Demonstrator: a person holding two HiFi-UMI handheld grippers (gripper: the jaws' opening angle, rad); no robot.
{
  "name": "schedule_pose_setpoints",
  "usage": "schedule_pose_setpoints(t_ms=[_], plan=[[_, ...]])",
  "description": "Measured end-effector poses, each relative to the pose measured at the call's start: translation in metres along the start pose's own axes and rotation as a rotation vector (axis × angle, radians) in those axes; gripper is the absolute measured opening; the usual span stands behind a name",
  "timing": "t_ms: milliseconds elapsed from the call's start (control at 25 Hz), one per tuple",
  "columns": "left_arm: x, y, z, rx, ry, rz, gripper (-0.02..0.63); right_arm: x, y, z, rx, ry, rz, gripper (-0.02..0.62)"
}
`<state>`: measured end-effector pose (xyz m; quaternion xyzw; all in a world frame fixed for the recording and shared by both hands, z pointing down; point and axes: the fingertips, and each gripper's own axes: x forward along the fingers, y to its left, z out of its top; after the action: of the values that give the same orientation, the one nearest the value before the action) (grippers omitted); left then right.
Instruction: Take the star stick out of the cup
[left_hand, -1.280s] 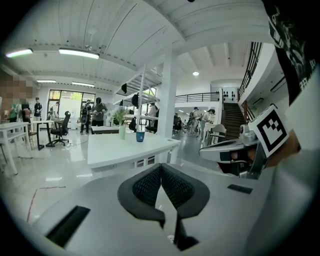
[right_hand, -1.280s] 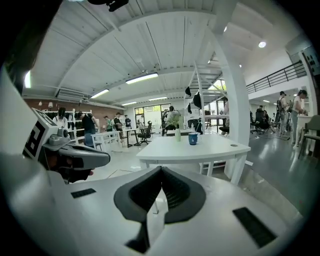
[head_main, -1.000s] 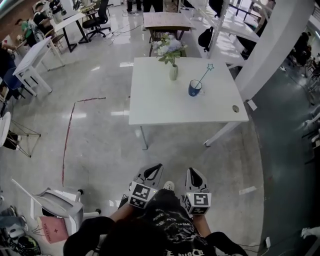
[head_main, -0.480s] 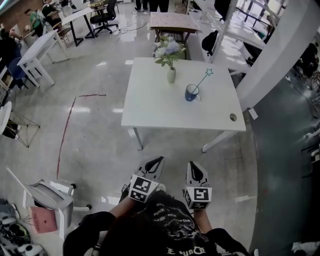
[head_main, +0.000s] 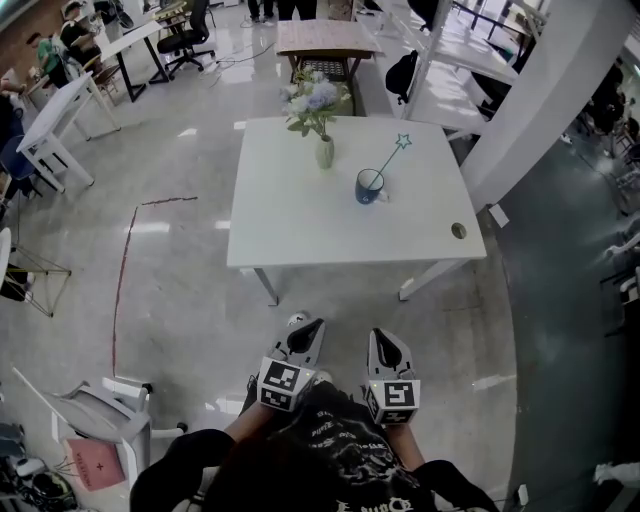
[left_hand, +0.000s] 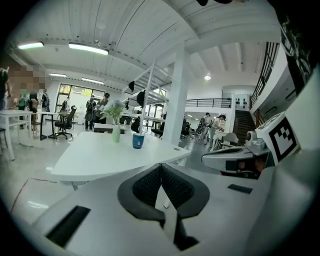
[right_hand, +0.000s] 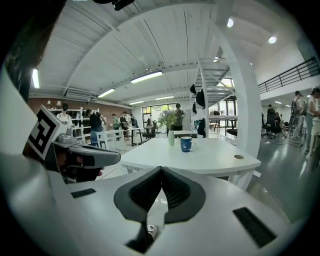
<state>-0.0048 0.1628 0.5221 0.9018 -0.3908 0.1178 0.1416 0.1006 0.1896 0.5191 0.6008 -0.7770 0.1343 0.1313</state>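
A blue cup (head_main: 369, 186) stands on the white table (head_main: 300, 225), and a thin stick with a pale star (head_main: 404, 141) on top leans out of it to the right. The cup (left_hand: 138, 141) also shows far ahead in the left gripper view, and the cup (right_hand: 186, 144) in the right gripper view. Both grippers hang well short of the table, close to the person's body. My left gripper (head_main: 309, 329) is shut with nothing in it. My right gripper (head_main: 384, 340) is shut and empty too.
A vase of flowers (head_main: 318, 110) stands on the table left of the cup. A cable hole (head_main: 458, 231) sits near the table's right front corner. A white pillar (head_main: 540, 90) rises right of the table. Desks, chairs and people fill the back left.
The table with the cup has come closer and slid left in the head view as the person walks toward it. Both grippers stay shut at the body.
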Motion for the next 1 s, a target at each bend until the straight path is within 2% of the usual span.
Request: schedule_pose_setpoints(t_ms=[280,440,680,840,1000], plan=[[0.070,0.045,0.023,-0.007,-0.009,-0.048,0.020,0.062,-0.028,0.012,0.022,0.037,-0.044,0.009],[0.107,0.087,0.042,0.000,0.002,-0.063,0.020,0.116,-0.039,0.036,0.039,0.045,-0.056,0.009],[0.164,0.163,0.082,0.025,-0.030,-0.058,0.020,0.202,-0.059,0.080,0.089,0.012,-0.079,0.009],[0.188,0.199,0.096,0.040,-0.039,-0.078,0.020,0.239,-0.064,0.096,0.098,-0.005,-0.113,0.009],[0.201,0.216,0.104,0.064,-0.030,-0.089,0.020,0.256,-0.067,0.098,0.110,0.003,-0.146,0.009]])
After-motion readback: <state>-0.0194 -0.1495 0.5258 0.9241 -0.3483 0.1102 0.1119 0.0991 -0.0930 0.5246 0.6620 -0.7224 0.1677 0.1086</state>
